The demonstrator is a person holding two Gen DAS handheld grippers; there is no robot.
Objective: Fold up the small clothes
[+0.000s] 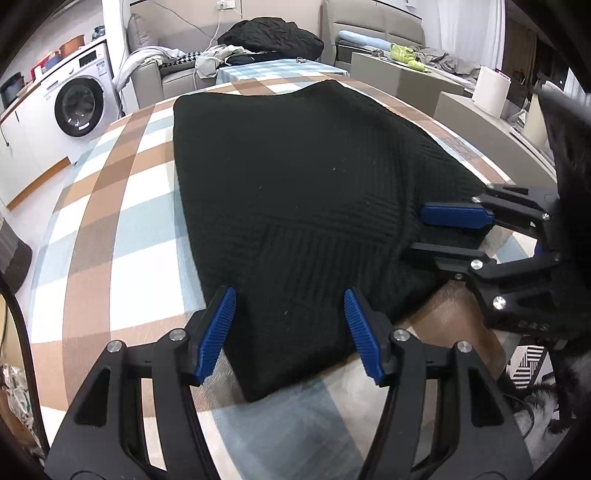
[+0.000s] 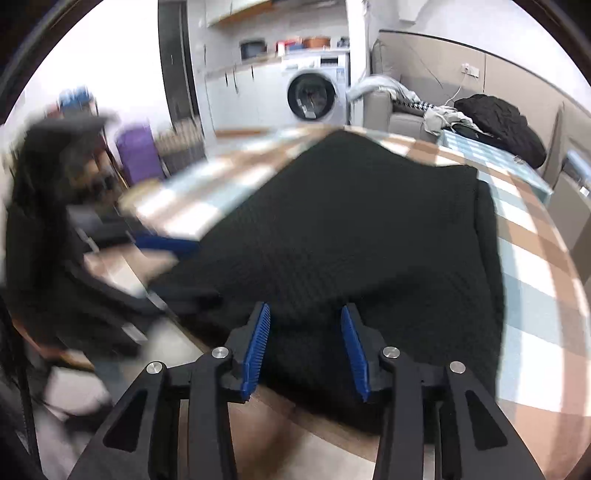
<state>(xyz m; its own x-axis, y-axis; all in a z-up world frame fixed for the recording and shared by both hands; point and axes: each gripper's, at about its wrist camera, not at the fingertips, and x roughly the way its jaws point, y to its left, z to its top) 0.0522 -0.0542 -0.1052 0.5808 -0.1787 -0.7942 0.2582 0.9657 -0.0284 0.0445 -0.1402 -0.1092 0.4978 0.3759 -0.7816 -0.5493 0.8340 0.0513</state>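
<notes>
A black ribbed knit garment point(image 1: 295, 192) lies folded flat on the checked tablecloth point(image 1: 122, 229). My left gripper point(image 1: 290, 332) stands open over the garment's near edge; the cloth fills the space between its blue pads point(image 1: 218, 332), which do not press on it. My right gripper point(image 1: 419, 232) reaches in from the right at the garment's side edge, jaws apart. In the right wrist view the right gripper point(image 2: 304, 347) is open above the same garment point(image 2: 362, 229), nothing pinched. There the left gripper point(image 2: 184, 269) appears blurred at the left.
The table's rounded wooden edge point(image 1: 454, 306) runs close under both grippers. Behind the table a sofa carries a black bundle point(image 1: 273, 35) and loose clothes. A washing machine point(image 1: 79, 107) stands at the left and a paper roll point(image 1: 491, 90) at the right.
</notes>
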